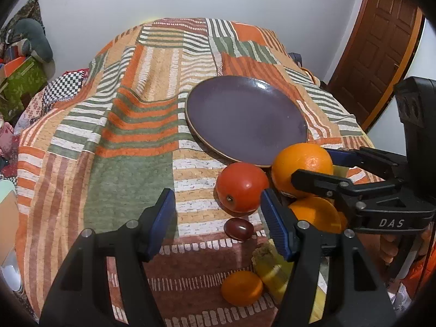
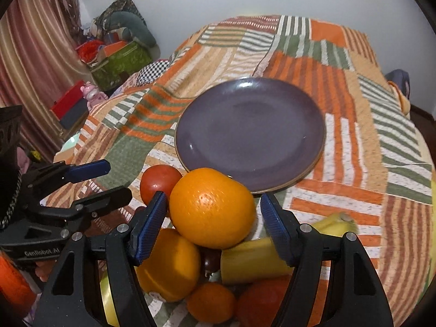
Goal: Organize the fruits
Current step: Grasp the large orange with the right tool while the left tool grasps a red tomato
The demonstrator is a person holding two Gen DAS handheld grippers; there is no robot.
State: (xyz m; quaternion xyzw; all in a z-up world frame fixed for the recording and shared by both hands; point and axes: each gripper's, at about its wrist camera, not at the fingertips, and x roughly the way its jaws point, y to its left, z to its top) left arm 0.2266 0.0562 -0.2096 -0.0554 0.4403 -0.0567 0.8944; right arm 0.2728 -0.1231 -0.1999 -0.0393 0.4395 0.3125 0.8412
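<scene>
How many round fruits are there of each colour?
Orange: 3 (big orange fruit, yellowish-orange fruit, small orange fruit)
Red: 2 (far red fruit, near red fruit)
Dark red: 1 (small dark fruit)
Total: 6

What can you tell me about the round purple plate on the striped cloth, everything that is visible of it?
The round purple plate looks like glazed ceramic: dull purple, glossy, with small light reflections and a thin brownish rim. It is shallow, with a flat centre and a gently raised edge. Nothing lies on it. It sits flat on the striped orange, green and white cloth, beyond the pile of fruit. The large orange between the open fingers of the right gripper covers its near edge in the right wrist view; real contact cannot be judged.
</scene>
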